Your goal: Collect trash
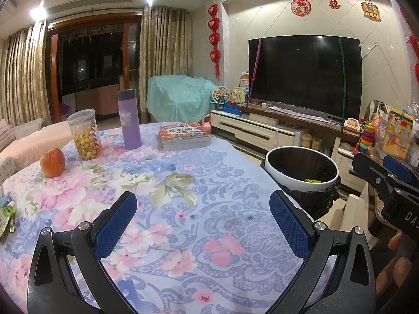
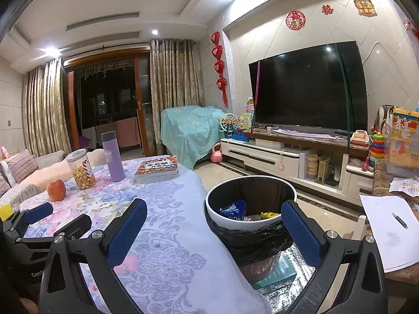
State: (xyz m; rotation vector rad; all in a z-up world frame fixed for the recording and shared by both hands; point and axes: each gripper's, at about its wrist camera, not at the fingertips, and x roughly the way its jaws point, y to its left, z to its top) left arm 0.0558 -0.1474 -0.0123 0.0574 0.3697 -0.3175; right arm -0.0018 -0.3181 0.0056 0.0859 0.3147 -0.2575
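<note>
Collecting the remaining trash calls first for locating it: in the left wrist view a crumpled green-and-white wrapper lies at the far left edge of the frame on the floral tablecloth, partly cut off, so we cannot tell its full shape. The left gripper hovers over the cloth with its jaws spread wide and nothing between them; the right gripper is likewise spread and empty, aimed toward the lower centre of its frame where the trash bin stands just beside the table edge. The bin, lined with a black bag, already holds a blue wrapper and a yellow scrap. We judge the step in hand to be the reach for the wrapper with the left gripper. We turn that gripper toward the left of its frame, keep the jaws wide, lower until the pads bracket the crumpled foil, and close gently, since thin film slips and may drag the cloth. We keep clear of the apple, the snack jar and the purple bottle in the upper left, which are not trash.
</note>
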